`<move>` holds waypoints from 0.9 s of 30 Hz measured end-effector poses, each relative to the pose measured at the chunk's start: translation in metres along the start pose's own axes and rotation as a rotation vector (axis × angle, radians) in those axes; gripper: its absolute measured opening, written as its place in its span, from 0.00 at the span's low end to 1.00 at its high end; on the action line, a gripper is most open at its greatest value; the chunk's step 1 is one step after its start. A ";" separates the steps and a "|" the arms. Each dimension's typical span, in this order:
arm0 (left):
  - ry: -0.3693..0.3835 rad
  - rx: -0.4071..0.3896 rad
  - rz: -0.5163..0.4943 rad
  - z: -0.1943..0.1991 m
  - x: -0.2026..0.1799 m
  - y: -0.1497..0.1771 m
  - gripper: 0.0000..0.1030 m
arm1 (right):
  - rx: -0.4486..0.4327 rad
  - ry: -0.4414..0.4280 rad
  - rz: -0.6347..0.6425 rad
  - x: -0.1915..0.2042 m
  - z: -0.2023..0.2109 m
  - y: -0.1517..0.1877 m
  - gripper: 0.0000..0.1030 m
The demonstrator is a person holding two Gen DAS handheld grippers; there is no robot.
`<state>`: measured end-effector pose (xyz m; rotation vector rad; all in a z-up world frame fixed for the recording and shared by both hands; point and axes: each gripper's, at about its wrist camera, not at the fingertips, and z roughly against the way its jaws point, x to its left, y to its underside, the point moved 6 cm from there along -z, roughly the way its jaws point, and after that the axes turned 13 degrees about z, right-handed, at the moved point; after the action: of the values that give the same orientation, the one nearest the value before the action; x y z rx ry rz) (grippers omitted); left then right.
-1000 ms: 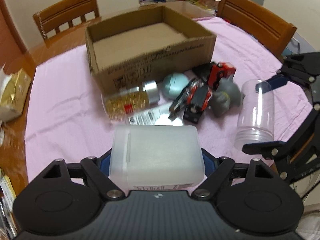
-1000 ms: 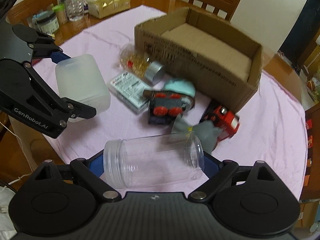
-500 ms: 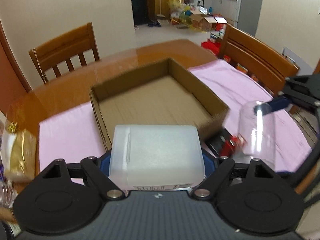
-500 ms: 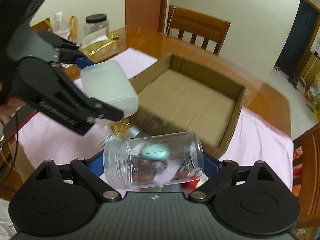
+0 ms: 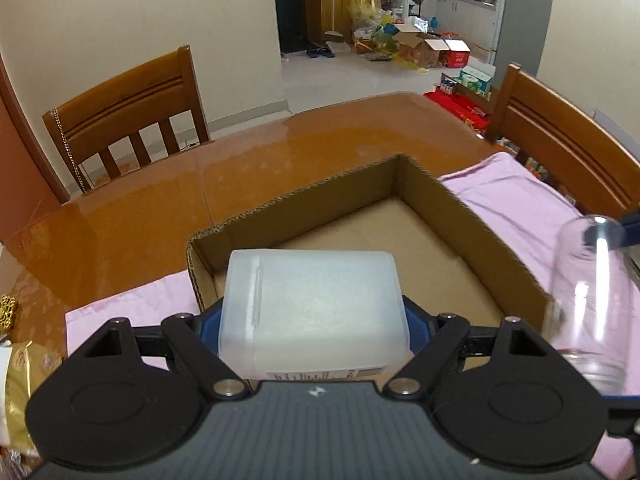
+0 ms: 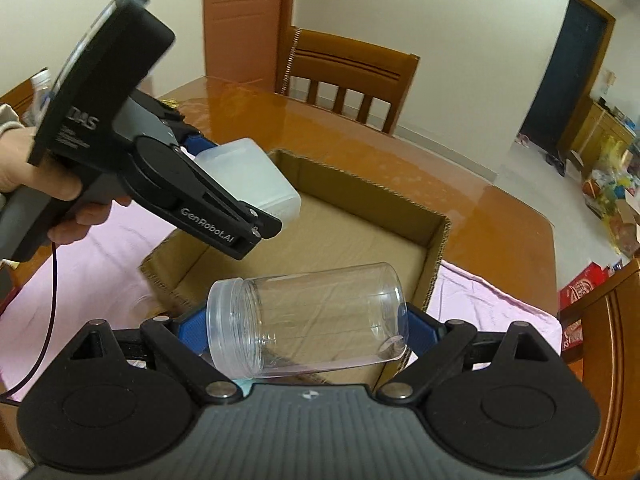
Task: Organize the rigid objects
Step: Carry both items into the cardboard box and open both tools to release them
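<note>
My left gripper [image 5: 314,320] is shut on a frosted white plastic container [image 5: 314,312] and holds it above the near left corner of the open cardboard box [image 5: 472,216]. The container [image 6: 248,178] and box [image 6: 436,252] also show in the right wrist view. My right gripper [image 6: 308,320] is shut on a clear plastic jar [image 6: 308,320] lying sideways, held above the box's near edge. The jar [image 5: 588,300] shows at the right of the left wrist view. The box looks empty inside.
The box sits on a pink cloth [image 5: 516,200] over a glossy wooden table [image 5: 280,156]. Wooden chairs [image 5: 124,112] stand at the far side and at the right [image 5: 568,148]. A gold packet [image 5: 16,380] lies at the left edge.
Both grippers have risen and moved forward from the pile of toys and bottles to over the box, each still holding its container. The pile has dropped out of view.
</note>
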<state>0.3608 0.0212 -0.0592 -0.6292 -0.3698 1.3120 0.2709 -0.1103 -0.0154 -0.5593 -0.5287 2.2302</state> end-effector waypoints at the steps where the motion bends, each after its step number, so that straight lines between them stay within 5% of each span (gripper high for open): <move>1: -0.003 0.001 0.007 -0.006 0.003 -0.002 0.80 | 0.007 0.002 -0.003 -0.001 -0.003 0.000 0.93; 3: -0.007 -0.018 0.033 -0.012 0.008 -0.005 0.82 | 0.020 0.010 -0.009 -0.005 -0.009 0.000 0.93; 5: -0.026 -0.038 0.063 -0.018 0.015 -0.010 0.95 | 0.034 0.015 -0.014 -0.008 -0.015 0.001 0.93; 27: -0.078 -0.121 0.176 0.037 0.067 0.012 0.96 | 0.091 0.029 -0.103 -0.057 -0.091 -0.037 0.93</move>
<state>0.3454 0.0953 -0.0441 -0.7262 -0.4680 1.4935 0.3760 -0.1131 -0.0573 -0.5058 -0.4292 2.1340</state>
